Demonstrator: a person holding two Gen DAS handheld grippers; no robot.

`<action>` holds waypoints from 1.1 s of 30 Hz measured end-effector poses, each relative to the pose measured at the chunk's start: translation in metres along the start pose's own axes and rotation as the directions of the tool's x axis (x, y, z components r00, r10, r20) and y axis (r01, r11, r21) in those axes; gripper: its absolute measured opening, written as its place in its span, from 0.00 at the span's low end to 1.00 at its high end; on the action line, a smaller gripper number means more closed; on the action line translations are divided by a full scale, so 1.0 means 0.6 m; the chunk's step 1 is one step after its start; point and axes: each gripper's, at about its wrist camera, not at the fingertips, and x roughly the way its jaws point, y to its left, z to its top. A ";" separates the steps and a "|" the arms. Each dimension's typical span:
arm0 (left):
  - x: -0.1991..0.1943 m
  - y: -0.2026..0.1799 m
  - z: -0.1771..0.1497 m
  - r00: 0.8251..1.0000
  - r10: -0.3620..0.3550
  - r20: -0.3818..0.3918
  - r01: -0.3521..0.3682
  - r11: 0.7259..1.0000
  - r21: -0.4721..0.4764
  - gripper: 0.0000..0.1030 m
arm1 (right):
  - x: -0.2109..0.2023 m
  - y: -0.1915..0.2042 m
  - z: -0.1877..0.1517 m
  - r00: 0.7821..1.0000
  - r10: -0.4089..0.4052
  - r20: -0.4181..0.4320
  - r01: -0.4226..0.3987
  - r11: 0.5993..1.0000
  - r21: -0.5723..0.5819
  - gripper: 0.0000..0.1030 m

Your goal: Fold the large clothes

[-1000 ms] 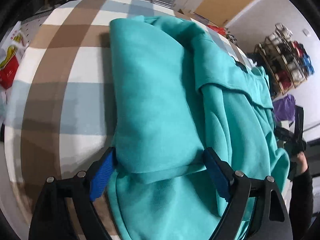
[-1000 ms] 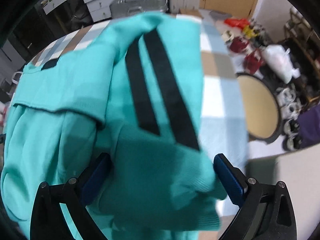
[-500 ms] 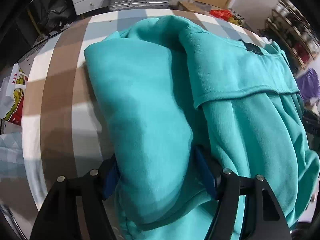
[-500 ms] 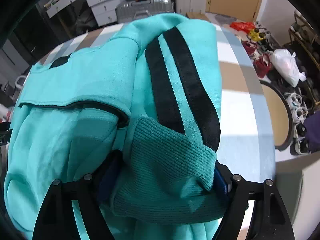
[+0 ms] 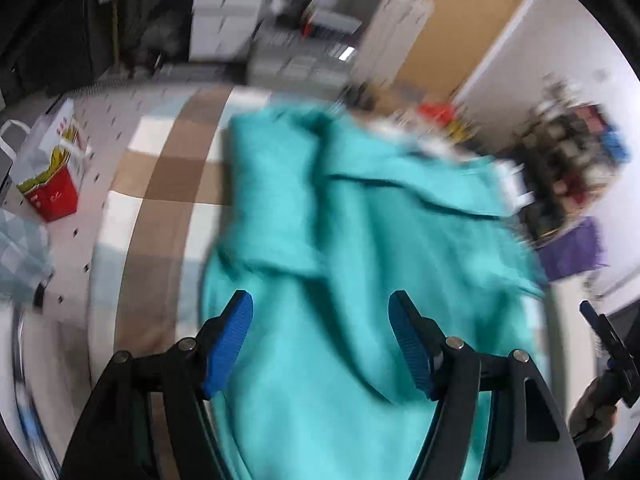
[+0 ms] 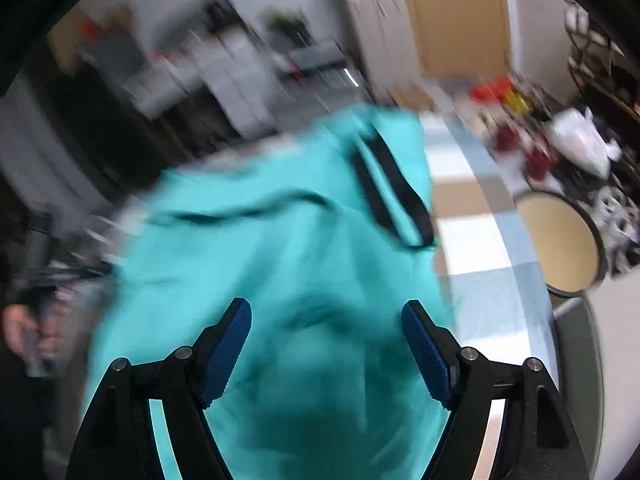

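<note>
One teal garment (image 5: 320, 240), two tongs (image 5: 320, 340)

A tabletop (image 5: 160, 184) under a brown, white and pale-blue checked cloth fills the middle. Behind stand blurred white drawer units (image 5: 224, 8), a tan wooden door (image 6: 460, 16) and white walls. A cluttered shelf rack (image 5: 568, 152) lines one side; a round tan stool (image 6: 560, 240) sits on the floor.

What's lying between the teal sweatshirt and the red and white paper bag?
In the left wrist view, nothing but the brown, white and blue checked cover under the teal sweatshirt, then a strip of pale dotted surface beside the paper bag.
</note>
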 end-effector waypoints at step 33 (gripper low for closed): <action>-0.173 -0.163 -0.408 0.890 0.287 0.354 -0.357 0.923 0.147 0.99 | -0.348 0.170 -0.445 0.950 -0.190 0.246 0.172 0.980 0.096 1.00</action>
